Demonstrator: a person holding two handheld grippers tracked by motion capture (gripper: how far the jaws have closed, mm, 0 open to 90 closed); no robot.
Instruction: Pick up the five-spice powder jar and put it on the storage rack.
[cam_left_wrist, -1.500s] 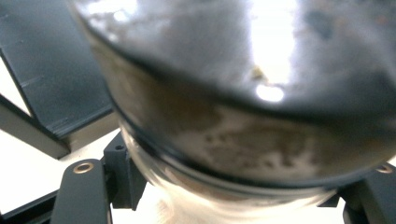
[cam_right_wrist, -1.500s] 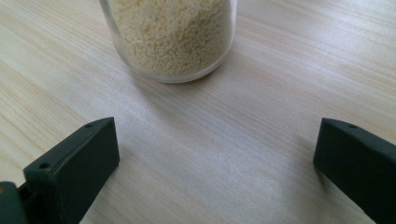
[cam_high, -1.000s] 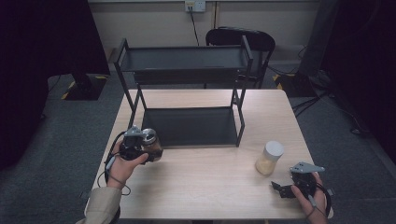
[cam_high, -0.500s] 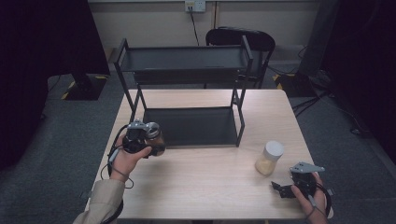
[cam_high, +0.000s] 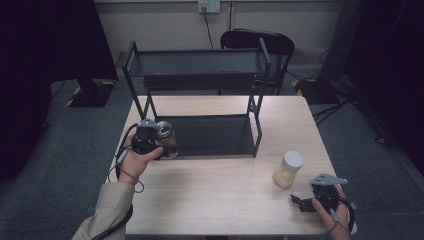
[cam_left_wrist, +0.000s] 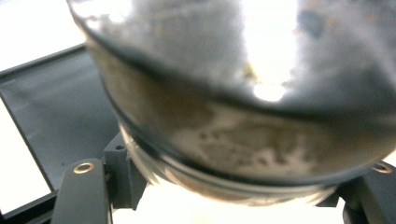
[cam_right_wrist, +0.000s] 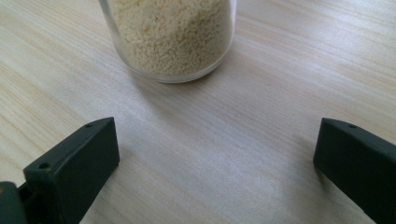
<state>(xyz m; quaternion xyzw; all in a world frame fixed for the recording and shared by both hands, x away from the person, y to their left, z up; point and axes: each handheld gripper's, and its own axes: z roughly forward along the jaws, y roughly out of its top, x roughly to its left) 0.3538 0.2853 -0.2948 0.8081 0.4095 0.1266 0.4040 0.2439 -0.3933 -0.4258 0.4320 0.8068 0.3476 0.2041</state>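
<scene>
The left gripper (cam_high: 156, 141) is clamped on a brown jar (cam_high: 167, 142) at the rack's (cam_high: 200, 80) 9 o'clock edge. Keep it upright and clear the rim of the lower shelf (cam_high: 215, 135) before releasing. The right gripper (cam_high: 306, 202), jaws wide and empty, waits at 5 o'clock of the grain jar (cam_high: 288, 170).

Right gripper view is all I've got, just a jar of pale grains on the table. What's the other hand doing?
Observer: The left gripper is shut on a jar of brown powder, held at the rack's lower shelf.
Operator: Does my jar have a lid?
Observer: Yes, a white lid tops the grain jar.
Operator: Anything on the rack?
Observer: Both shelves look bare.
</scene>
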